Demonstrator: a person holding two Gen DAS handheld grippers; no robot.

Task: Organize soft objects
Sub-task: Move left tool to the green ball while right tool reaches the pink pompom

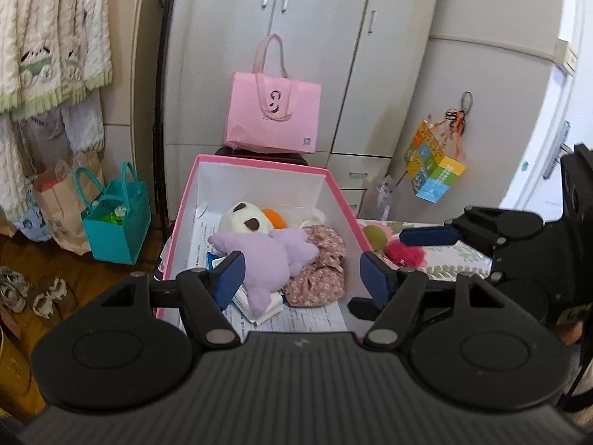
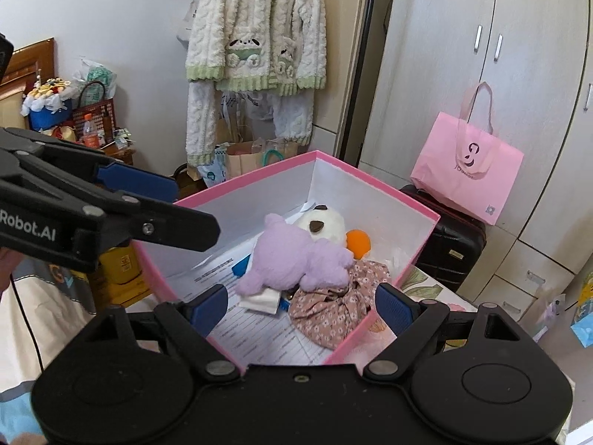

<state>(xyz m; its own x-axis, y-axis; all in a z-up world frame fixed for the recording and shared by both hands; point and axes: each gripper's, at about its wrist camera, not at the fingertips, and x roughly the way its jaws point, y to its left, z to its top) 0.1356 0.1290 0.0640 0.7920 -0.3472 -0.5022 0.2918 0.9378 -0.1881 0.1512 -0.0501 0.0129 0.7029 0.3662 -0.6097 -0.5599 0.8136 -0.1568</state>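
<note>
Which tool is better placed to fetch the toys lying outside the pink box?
Probably the right tool: its open fingers hover just above the green and pink toys beside the pink box; the left tool faces into the box.

The purple toy (image 1: pixel 268 259) looks soft and fuzzy. The flowered cloth (image 1: pixel 322 263) is thin and crinkly. The pink box (image 1: pixel 259 165) is smooth, matt cardboard. The pink bag (image 1: pixel 274 111) is matt paper. The hanging jacket (image 2: pixel 255 26) is fluffy.

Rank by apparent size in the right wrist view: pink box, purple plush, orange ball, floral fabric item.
1. pink box
2. purple plush and floral fabric item: look alike, unranked
3. orange ball, partly hidden
</note>
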